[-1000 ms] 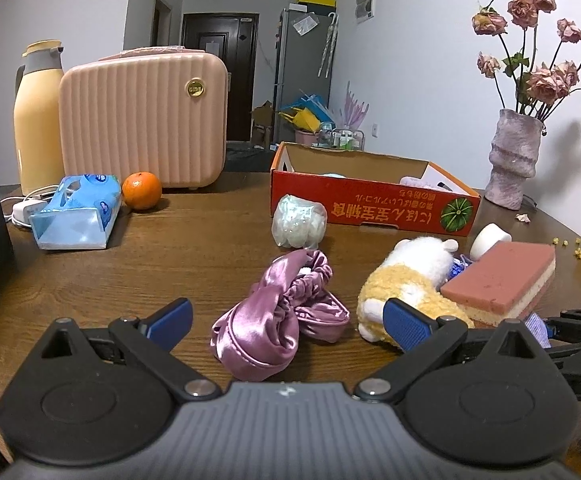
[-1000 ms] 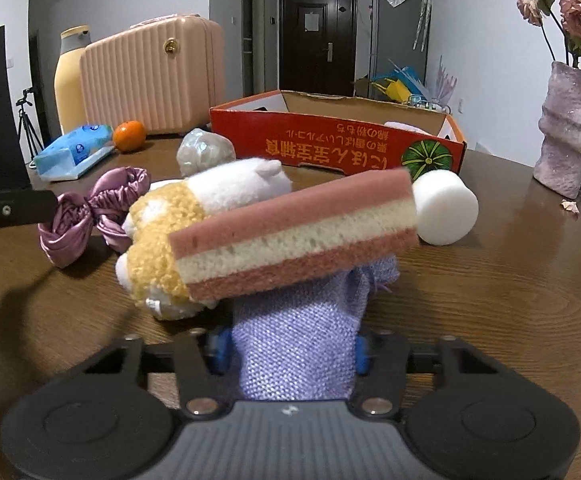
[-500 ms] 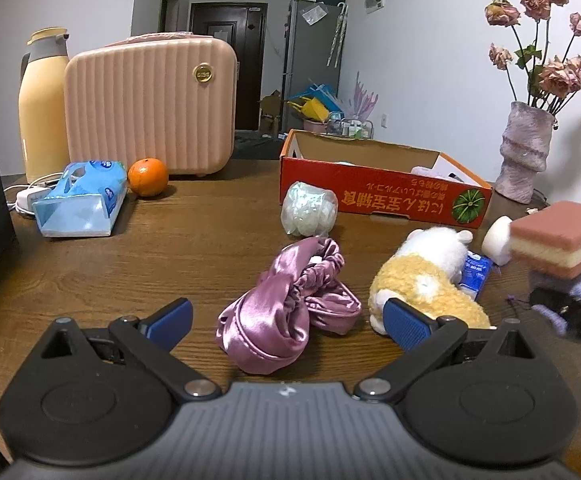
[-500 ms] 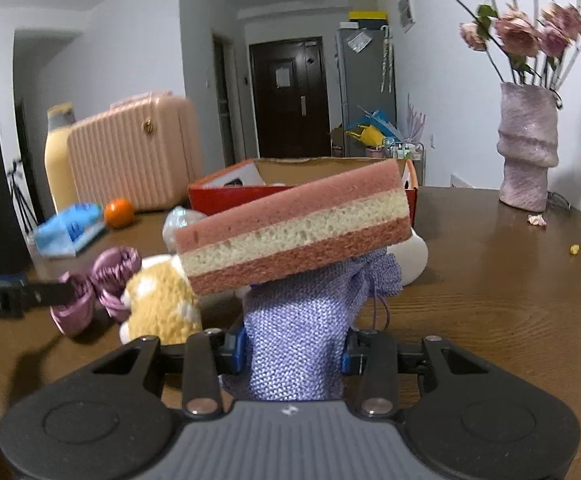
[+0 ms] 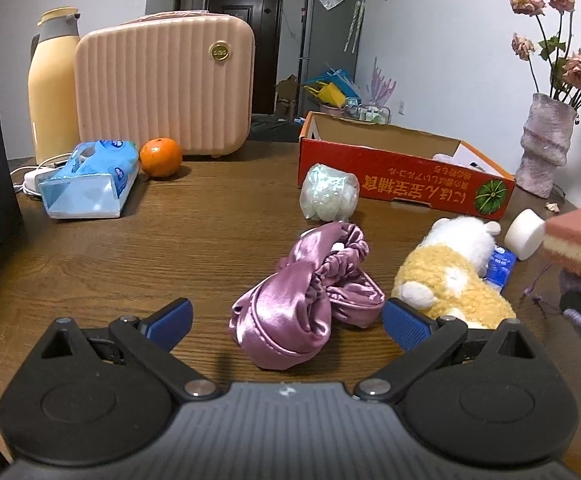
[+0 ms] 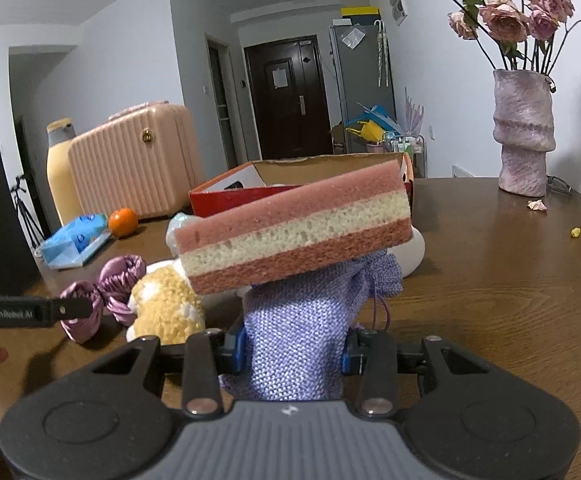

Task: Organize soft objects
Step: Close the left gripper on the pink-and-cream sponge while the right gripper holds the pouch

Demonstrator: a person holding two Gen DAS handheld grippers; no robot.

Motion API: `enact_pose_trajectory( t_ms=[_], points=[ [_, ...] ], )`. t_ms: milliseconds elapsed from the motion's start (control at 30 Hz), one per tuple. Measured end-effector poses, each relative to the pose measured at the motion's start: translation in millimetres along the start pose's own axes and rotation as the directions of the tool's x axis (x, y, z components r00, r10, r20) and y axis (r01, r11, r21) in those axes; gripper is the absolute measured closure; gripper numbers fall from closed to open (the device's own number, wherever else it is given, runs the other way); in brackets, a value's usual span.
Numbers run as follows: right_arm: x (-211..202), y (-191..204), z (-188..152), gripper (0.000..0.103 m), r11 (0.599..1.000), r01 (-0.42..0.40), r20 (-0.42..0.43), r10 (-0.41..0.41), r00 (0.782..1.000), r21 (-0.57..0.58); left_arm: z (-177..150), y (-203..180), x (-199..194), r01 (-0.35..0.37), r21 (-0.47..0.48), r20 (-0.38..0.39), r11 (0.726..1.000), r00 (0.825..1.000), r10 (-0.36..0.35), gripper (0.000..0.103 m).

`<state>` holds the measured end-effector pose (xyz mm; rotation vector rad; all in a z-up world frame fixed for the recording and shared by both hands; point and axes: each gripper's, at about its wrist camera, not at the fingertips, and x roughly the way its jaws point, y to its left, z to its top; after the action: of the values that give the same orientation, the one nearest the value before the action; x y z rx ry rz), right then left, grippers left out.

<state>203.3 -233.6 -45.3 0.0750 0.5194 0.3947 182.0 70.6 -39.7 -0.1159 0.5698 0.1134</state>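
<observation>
My right gripper (image 6: 292, 354) is shut on a lilac knitted pouch (image 6: 302, 344) and holds it above the table, with a pink-and-cream layered sponge (image 6: 294, 236) resting on top of it. The sponge also shows at the right edge of the left wrist view (image 5: 580, 240). My left gripper (image 5: 286, 322) is open, low over the table, with a purple satin scrunchie (image 5: 306, 304) between and just beyond its fingers. A yellow-and-white plush toy (image 5: 450, 276) lies to the scrunchie's right. The red cardboard box (image 5: 402, 184) stands open behind.
A pale mesh bundle (image 5: 328, 196) lies in front of the box and a white foam cylinder (image 5: 524, 234) to its right. A pink case (image 5: 162, 84), flask (image 5: 52, 88), tissue pack (image 5: 88, 180) and orange (image 5: 160, 157) stand at the back left. A flower vase (image 6: 524, 132) stands at the right.
My right gripper has lifted the pouch and the sponge on it off the table and carried them up and to the right. My left gripper has stayed open by the scrunchie.
</observation>
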Motion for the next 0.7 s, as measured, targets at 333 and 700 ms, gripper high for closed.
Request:
enact_pose_trajectory(
  t_ms=[333,700],
  points=[
    [10.8,24.5,-5.9,0.064,0.991,-0.067,-0.062,0.06,0.996,-0.114,8.3,-27.1,-22.2,0.243,0.002,0.056,0.97,0.968,-0.243,0.0],
    [10.5,23.2,-5.4,0.063,0.989,-0.12,-0.073,0.114,0.991,-0.085,15.9,-66.5,-18.3,0.364,0.053,0.044,0.93,0.93,-0.366,0.0]
  ],
)
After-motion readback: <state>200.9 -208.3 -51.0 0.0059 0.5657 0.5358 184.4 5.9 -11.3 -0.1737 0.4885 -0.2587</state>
